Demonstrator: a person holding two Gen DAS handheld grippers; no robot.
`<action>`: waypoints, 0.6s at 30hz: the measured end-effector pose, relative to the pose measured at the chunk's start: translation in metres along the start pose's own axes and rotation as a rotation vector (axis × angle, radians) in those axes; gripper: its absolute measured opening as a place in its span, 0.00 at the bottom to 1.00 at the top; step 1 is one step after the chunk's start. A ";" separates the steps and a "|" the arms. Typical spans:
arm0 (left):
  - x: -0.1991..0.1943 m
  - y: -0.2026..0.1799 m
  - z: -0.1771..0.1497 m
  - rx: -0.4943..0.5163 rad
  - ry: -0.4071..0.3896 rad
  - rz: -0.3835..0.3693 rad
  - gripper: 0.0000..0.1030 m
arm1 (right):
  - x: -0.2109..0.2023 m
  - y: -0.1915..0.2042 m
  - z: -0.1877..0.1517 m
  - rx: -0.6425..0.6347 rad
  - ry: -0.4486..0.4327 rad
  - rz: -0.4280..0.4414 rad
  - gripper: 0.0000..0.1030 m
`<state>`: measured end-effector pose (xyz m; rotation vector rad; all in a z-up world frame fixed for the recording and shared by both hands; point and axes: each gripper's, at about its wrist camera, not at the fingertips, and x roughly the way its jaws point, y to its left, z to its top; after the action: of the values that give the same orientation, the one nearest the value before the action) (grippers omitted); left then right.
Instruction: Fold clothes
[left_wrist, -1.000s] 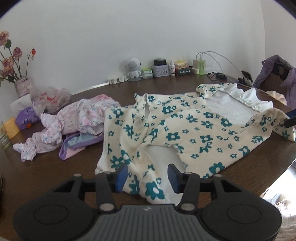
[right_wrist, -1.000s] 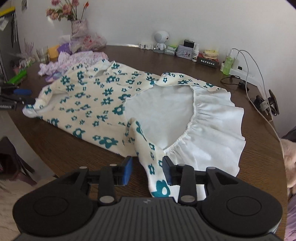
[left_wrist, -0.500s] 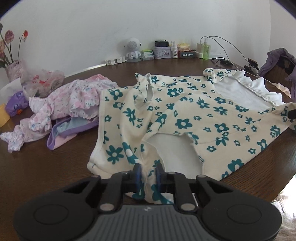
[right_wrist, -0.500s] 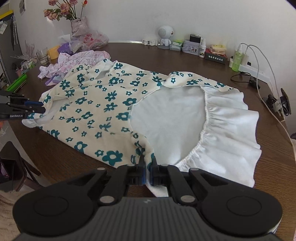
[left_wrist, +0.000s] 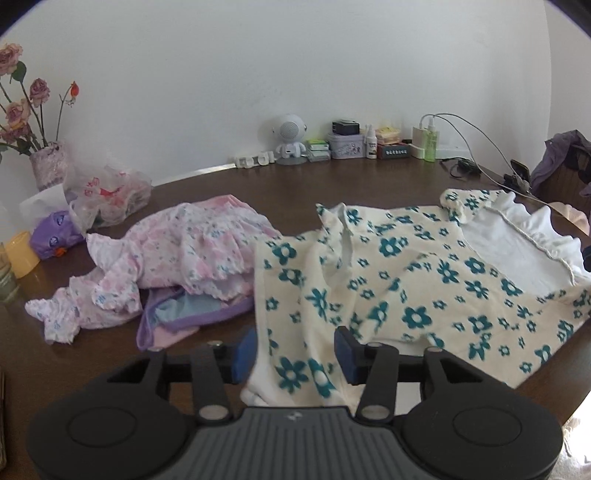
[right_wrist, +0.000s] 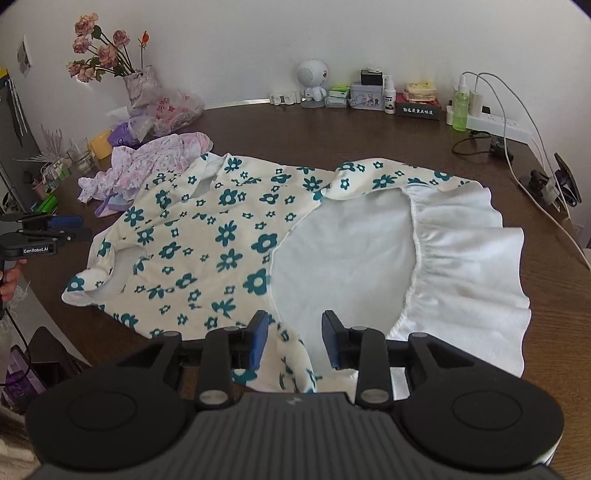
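A cream dress with teal flowers lies spread on the dark wooden table, its white ruffled skirt to the right. My left gripper is at the near edge. Its jaws are opening, and a flowered sleeve lies loose between the blue pads. My right gripper is by the skirt seam with its jaws opening too. The other sleeve droops between them, clear of the pads. In the right wrist view the left gripper shows at the far left.
A pink floral garment on a purple one lies left of the dress. A vase of roses, a plastic bag and a yellow cup stand at the back left. Along the wall are a toy robot, small boxes and a power strip with cables.
Half a second ago both grippers were shut on the sleeves. Now both have let go and their jaws stand apart. The left gripper's view has shifted leftward along the table.
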<state>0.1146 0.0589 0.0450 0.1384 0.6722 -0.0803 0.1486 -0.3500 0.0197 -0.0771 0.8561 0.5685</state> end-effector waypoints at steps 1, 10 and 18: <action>0.009 0.006 0.009 -0.004 0.011 0.003 0.50 | 0.010 0.002 0.009 -0.005 0.010 -0.006 0.31; 0.116 0.035 0.059 -0.031 0.153 -0.027 0.49 | 0.113 -0.002 0.080 0.018 0.123 -0.071 0.35; 0.141 0.042 0.065 -0.082 0.181 -0.092 0.25 | 0.178 -0.028 0.114 0.156 0.176 -0.108 0.35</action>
<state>0.2697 0.0866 0.0119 0.0362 0.8616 -0.1292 0.3330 -0.2624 -0.0396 -0.0310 1.0584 0.3956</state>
